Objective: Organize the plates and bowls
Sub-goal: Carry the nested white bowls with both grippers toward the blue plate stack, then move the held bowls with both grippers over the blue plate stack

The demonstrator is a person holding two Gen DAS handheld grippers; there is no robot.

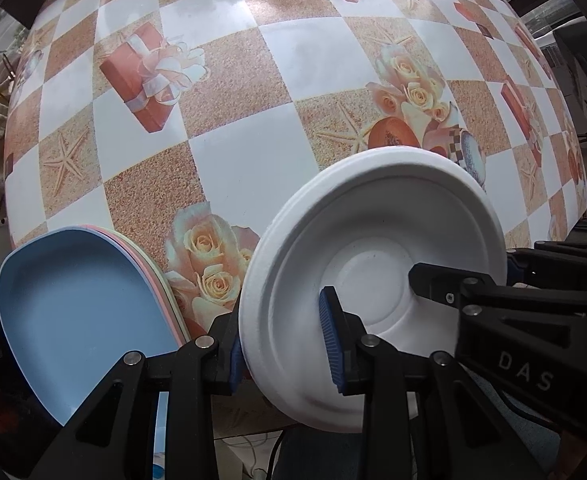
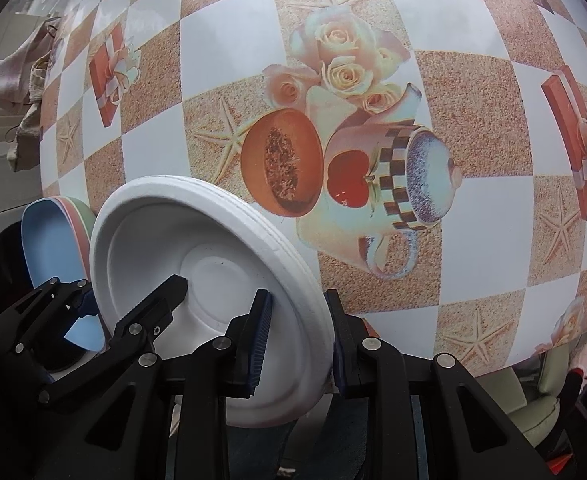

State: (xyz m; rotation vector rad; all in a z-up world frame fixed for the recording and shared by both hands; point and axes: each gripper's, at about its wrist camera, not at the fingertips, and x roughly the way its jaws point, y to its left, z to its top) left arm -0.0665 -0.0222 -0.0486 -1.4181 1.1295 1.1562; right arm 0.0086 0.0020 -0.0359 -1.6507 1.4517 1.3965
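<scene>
Bowls: a nested pile of white foam bowls; two rims show at its edge, and how many more lie beneath I cannot tell. Nothing lies in the top one.
Bowls, place: held tilted above the near edge of the patterned tablecloth, over the printed roses.
Left gripper: clamped on the bowls' rim, one blue pad inside the top bowl and one outside.
Right gripper: clamped on the opposite rim the same way, one pad inside and one outside.
Plates: a stack with a blue plate on top, a pink one under it and a pale green one lowest; three colours counted. The blue plate is bare.
Plates, place: just left of the bowls, at the tablecloth's near left edge, partly past it.
Cloth: crumpled fabric beyond the tablecloth's far left edge.
</scene>
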